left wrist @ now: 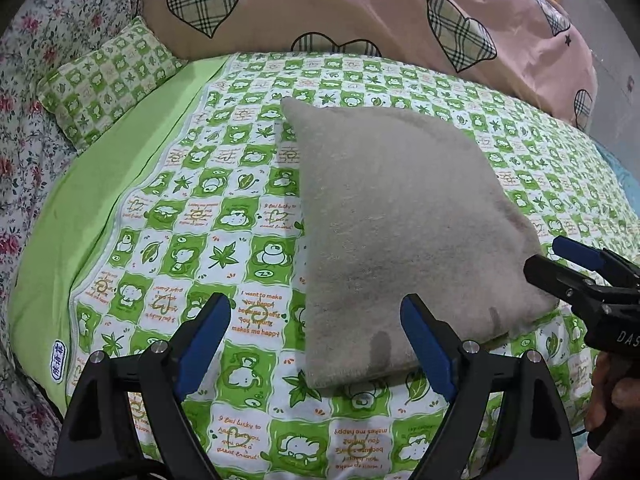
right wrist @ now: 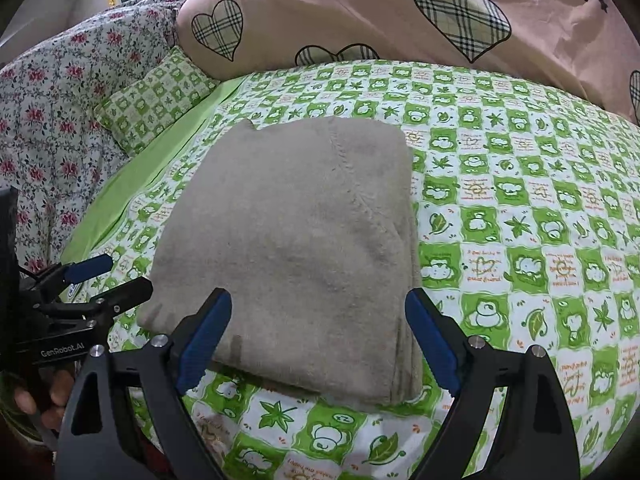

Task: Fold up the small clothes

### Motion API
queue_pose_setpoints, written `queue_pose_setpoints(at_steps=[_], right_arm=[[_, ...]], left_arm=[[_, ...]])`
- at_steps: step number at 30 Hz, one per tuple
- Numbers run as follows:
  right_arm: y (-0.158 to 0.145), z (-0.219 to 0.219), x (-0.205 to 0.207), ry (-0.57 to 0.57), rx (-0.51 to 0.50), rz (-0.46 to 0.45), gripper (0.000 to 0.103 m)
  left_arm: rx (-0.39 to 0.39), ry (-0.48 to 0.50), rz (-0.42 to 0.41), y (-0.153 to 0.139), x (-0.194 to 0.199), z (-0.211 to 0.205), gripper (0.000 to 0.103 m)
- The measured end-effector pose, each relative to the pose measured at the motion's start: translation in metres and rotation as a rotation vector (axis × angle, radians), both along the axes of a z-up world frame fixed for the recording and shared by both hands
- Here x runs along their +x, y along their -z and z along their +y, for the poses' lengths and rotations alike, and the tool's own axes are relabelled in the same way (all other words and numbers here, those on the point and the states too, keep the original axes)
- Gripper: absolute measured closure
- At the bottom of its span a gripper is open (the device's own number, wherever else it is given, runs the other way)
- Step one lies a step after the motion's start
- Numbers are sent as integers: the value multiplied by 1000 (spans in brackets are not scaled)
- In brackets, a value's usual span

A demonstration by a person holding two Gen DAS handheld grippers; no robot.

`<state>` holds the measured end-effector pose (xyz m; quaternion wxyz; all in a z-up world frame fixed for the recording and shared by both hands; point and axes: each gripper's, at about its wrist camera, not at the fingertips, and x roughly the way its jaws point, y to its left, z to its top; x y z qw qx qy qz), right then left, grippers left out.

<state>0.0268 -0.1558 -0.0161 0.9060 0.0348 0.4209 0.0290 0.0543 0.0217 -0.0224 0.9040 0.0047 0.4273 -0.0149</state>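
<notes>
A grey fleecy cloth (left wrist: 400, 216) lies folded into a thick square on the green-and-white checked bed sheet (left wrist: 224, 208). In the right wrist view the folded cloth (right wrist: 296, 248) shows stacked layers along its near right edge. My left gripper (left wrist: 316, 328) hangs open just above the cloth's near left corner, with nothing between its blue pads. My right gripper (right wrist: 320, 324) is open over the cloth's near edge, also holding nothing. Each gripper shows in the other's view: the right gripper (left wrist: 560, 264) at the cloth's right corner, the left gripper (right wrist: 108, 276) at its left side.
A small checked pillow (left wrist: 108, 80) lies at the far left on a plain green sheet strip (left wrist: 80, 208). A pink quilt with plaid hearts (left wrist: 360, 8) is heaped along the back. Floral bedding (left wrist: 28, 128) borders the left. A person's hand (right wrist: 44, 396) grips the left tool.
</notes>
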Motion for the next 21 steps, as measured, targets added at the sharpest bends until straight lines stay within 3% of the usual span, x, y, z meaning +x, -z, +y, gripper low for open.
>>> queue_pose_setpoints(at_steps=[21], right_arm=[[5, 0, 15, -19, 5, 26, 14]], left_arm=[[17, -20, 5, 1, 16, -2, 16]])
